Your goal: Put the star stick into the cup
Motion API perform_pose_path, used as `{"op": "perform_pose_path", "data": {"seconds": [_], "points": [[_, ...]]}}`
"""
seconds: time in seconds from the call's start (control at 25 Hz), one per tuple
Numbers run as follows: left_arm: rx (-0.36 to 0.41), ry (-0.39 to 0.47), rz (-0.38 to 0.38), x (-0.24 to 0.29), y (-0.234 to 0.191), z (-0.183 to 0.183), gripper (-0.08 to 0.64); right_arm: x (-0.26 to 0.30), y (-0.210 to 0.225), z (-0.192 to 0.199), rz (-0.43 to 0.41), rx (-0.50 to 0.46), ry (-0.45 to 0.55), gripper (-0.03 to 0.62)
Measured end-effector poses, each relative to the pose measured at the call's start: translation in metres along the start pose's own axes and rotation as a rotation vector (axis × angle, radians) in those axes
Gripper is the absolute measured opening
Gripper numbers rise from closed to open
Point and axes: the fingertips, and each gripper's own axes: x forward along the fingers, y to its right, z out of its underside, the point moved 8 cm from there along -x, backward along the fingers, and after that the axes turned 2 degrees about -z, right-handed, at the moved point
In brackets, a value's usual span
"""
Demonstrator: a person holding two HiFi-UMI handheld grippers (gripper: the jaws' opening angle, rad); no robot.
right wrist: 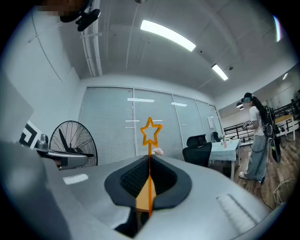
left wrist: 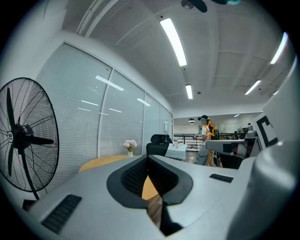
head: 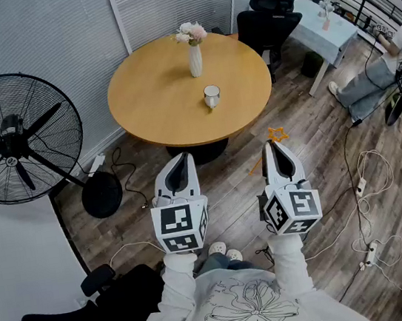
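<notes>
Your right claw [right wrist: 149, 160] is clamped on the stick [right wrist: 151, 133]. The thin orange shaft runs up between the closed jaws, and the star stands clear above their tips. Your left claw [left wrist: 149, 158] has its jaws together, with nothing between them. You hold both claws side by side over the wooden floor [head: 322, 168], short of the round worktop [head: 154, 96]. The cup [head: 211, 96] stands upright on the worktop, on the side nearer you, well apart from the stick. A vase [head: 195, 58] of flowers stands behind the cup. A fan [head: 14, 139] stands at your left.
</notes>
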Motion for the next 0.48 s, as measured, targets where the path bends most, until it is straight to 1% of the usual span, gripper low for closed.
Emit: {"op": "perform_pose_path", "data": {"seconds": [0.48], "points": [[-0.001,0.003,0.002,0.012,-0.012,-0.002,0.006,0.016,-0.004,0.003,-0.001,0.01,0.008,0.014]]}}
